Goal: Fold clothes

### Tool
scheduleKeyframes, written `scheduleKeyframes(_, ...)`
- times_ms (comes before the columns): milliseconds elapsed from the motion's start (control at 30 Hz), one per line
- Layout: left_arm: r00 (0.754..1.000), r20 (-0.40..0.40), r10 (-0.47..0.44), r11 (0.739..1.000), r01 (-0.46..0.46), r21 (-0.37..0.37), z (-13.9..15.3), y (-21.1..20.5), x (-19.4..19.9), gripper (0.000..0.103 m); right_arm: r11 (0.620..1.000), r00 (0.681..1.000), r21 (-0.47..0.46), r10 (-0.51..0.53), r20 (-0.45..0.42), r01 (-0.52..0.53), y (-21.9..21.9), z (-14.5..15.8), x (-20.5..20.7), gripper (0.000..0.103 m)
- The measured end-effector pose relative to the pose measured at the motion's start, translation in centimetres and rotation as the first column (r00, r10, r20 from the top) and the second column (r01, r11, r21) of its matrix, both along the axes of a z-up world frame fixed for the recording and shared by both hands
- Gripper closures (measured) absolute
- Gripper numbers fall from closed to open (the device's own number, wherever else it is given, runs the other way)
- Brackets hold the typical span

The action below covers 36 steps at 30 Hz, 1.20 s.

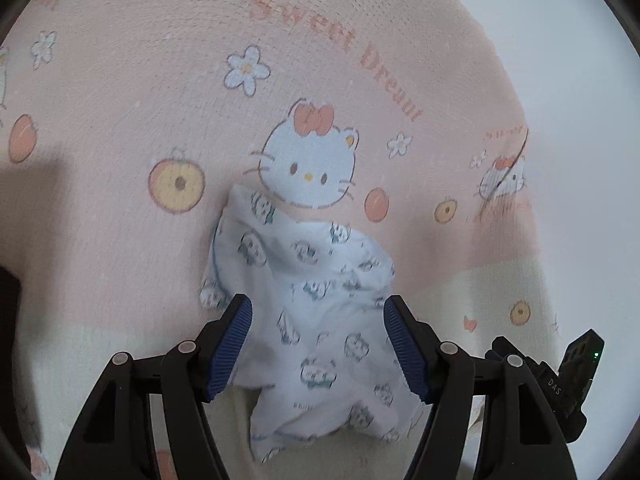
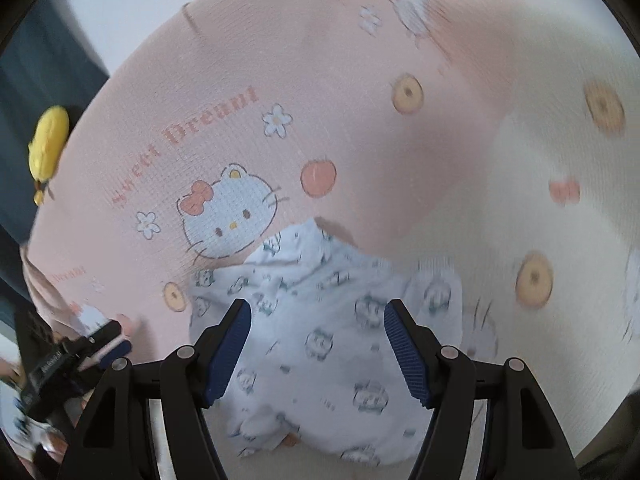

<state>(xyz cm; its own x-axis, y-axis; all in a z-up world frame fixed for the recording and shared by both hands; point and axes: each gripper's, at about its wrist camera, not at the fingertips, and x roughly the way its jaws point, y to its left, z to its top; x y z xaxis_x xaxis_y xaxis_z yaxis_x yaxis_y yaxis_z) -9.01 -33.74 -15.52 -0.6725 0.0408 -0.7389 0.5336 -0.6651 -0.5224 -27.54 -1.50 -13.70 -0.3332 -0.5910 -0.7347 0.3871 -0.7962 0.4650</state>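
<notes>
A small white garment (image 1: 312, 300) printed with little grey-green figures lies crumpled on a pink and cream cartoon-cat blanket (image 1: 160, 80). My left gripper (image 1: 317, 300) is open and hovers over it, its blue pads (image 1: 232, 344) wide apart on either side of the cloth. In the right wrist view the same garment (image 2: 332, 340) lies bunched below my right gripper (image 2: 317, 302), which is also open with nothing pinched. The other gripper's black body shows at the right edge (image 1: 560, 376) and at the lower left (image 2: 80, 356).
The blanket (image 2: 360, 140) covers the whole work surface; its edge falls away at the right (image 1: 524, 160) against a pale background. A yellow plush toy (image 2: 48, 144) lies on a dark blue surface (image 2: 24, 80) beyond the blanket's left edge.
</notes>
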Motion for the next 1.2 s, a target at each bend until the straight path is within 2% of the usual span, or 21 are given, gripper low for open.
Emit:
scheduleKeyframes(100,1.0,0.015,0.0,1.0,0.0,0.007,-0.9,1.0,1.6,0.037,0.998,0.998,-0.049,-0.039,0.041,0.041,1.8,-1.8,1.3,0.034)
scheduleKeyframes(233,0.999,0.032,-0.005,1.0,0.005,0.014,-2.5,2.4,4.2,0.037,0.998,0.998,-0.059,-0.017,0.06,0.021,2.1,-3.1,2.4,0.034)
scheduleKeyframes(333,0.998,0.054,0.022,0.999,-0.024,0.024,-4.0,3.3,5.9,0.037,0.998,0.997,-0.065,0.0,0.074,0.004,2.2,-4.0,3.2,0.034)
scheduleKeyframes(467,0.992,0.043,0.117,0.986,-0.122,0.114,-6.3,3.9,7.8,0.037,0.997,0.995,-0.074,0.024,0.092,-0.017,2.4,-5.2,4.2,0.034)
scheduleKeyframes(600,0.984,0.028,0.175,0.966,-0.177,0.189,-7.6,4.5,8.5,0.037,0.996,0.993,-0.083,0.048,0.11,-0.038,2.6,-6.4,5.3,0.034)
scheduleKeyframes(767,0.98,-0.004,0.2,0.953,-0.193,0.235,-8.6,5.3,8.8,0.037,0.989,0.981,-0.148,0.011,0.193,0.019,4.3,-7.6,5.0,0.034)
scheduleKeyframes(1067,0.967,-0.057,0.247,0.923,-0.217,0.316,-10.5,6.8,9.2,0.037,0.99,0.972,-0.123,-0.045,0.232,0.075,6.7,-9.2,4.9,0.034)
scheduleKeyframes(1200,0.962,-0.045,0.27,0.912,-0.241,0.331,-11.3,6.5,9.3,0.037,0.989,0.964,-0.11,-0.07,0.258,0.101,7.7,-10.2,4.8,0.034)
